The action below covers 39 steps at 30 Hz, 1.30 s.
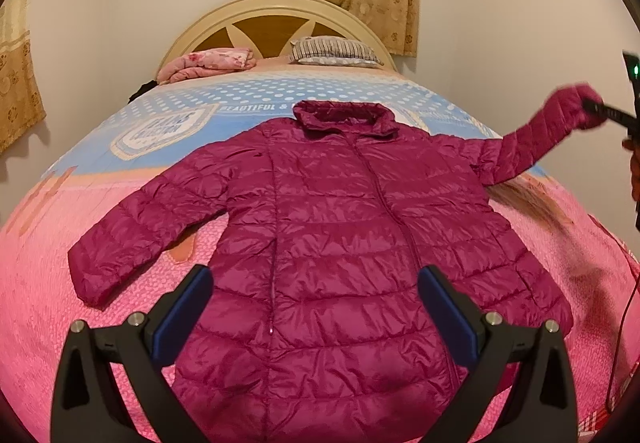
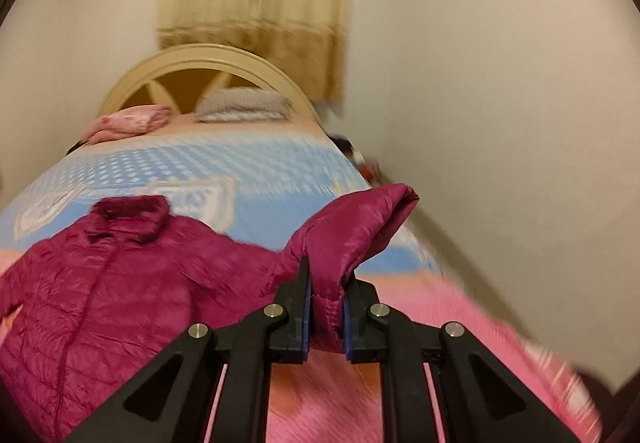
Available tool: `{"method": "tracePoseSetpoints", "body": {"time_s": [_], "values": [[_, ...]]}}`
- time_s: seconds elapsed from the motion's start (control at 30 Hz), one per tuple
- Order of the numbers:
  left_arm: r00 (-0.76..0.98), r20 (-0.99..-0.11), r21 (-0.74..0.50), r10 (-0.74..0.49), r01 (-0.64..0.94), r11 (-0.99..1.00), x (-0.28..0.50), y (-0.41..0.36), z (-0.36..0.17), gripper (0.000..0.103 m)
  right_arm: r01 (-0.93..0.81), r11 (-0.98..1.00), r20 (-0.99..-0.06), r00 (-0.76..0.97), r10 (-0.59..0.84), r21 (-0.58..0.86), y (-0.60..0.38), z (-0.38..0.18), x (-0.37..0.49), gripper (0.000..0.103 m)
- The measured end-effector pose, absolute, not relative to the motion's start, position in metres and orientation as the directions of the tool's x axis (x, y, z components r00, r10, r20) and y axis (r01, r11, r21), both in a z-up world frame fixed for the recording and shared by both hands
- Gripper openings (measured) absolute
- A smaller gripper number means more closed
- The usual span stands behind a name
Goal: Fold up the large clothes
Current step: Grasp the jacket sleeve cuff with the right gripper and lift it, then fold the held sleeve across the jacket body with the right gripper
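Looking from the left wrist: jacket (image 1: pixel 340 243) lay flat on the bed (image 1: pixel 80 303), long axis running from lower centre up to the collar; left gripper (image 1: pixel 316 295) hovered over its hem, jaws wide apart and empty. Sleeve cuff (image 1: pixel 568 107) was lifted at right edge by the right gripper (image 1: pixel 600 109).

Right wrist: right gripper (image 2: pixel 326 307) was clamped on the cuff (image 2: pixel 352 235); jacket body lay lower left, with bare bed room there.

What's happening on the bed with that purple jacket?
A person with a gripper in each hand is starting to fold a jacket spread flat on the bed. The right gripper is shut on the cuff of one sleeve and holds it up off the bed. The left gripper hovers open above the jacket's lower part.
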<state>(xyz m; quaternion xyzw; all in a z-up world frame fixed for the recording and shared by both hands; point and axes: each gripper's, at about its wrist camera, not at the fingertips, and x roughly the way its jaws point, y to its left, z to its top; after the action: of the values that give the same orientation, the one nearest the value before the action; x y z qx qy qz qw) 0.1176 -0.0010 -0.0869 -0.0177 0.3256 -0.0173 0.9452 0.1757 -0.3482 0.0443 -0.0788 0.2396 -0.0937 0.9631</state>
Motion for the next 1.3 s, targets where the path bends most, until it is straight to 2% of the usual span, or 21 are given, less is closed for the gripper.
{"method": "tracePoseSetpoints", "body": {"time_s": [0.27,0.4,0.7,1.03,1.13,1.17,1.2,1.23,1.27,1.3], "values": [[0.796,-0.604,-0.074,-0.032,-0.016,0.997,0.116,0.018,-0.088,0.103,-0.085,0.903,-0.355,0.932,-0.078,-0.422,-0.208,0.061,0.171,0.010],[0.801,-0.599,-0.077,-0.017,-0.037,0.996,0.117,0.028,-0.087,0.103,-0.186,0.864,-0.374,0.927,-0.004,-0.469,-0.154,0.040,0.178,0.010],[0.790,-0.613,-0.078,0.022,-0.088,0.993,0.124,0.047,-0.093,0.103,-0.366,0.864,-0.525,0.839,0.144,-0.347,-0.097,-0.036,0.206,0.010],[0.757,-0.652,-0.054,0.045,-0.105,0.993,0.134,0.050,-0.106,0.103,-0.449,0.862,-0.647,0.734,0.205,-0.236,-0.071,-0.093,0.225,0.011],[0.758,-0.650,-0.033,0.050,-0.094,0.995,0.139,0.047,-0.103,0.103,-0.486,0.856,-0.702,0.671,0.238,-0.174,-0.072,-0.108,0.231,0.014],[0.761,-0.647,-0.025,0.054,-0.092,0.995,0.141,0.046,-0.100,0.103,-0.497,0.853,-0.712,0.656,0.250,-0.158,-0.072,-0.113,0.231,0.028],[0.764,-0.642,-0.017,0.059,-0.092,0.996,0.142,0.045,-0.098,0.103,-0.506,0.850,-0.715,0.648,0.261,-0.149,-0.070,-0.115,0.230,0.060],[0.766,-0.640,-0.013,0.062,-0.092,0.996,0.143,0.045,-0.096,0.103,-0.525,0.841,-0.716,0.637,0.286,-0.131,-0.070,-0.116,0.227,0.075],[0.769,-0.636,-0.008,0.068,-0.095,0.995,0.145,0.045,-0.094,0.103,-0.540,0.834,-0.709,0.632,0.312,-0.114,-0.070,-0.116,0.223,0.084],[0.772,-0.631,-0.006,0.073,-0.099,0.995,0.148,0.045,-0.091,0.103,-0.556,0.825,-0.702,0.627,0.338,-0.100,-0.069,-0.114,0.218,0.084]]}}
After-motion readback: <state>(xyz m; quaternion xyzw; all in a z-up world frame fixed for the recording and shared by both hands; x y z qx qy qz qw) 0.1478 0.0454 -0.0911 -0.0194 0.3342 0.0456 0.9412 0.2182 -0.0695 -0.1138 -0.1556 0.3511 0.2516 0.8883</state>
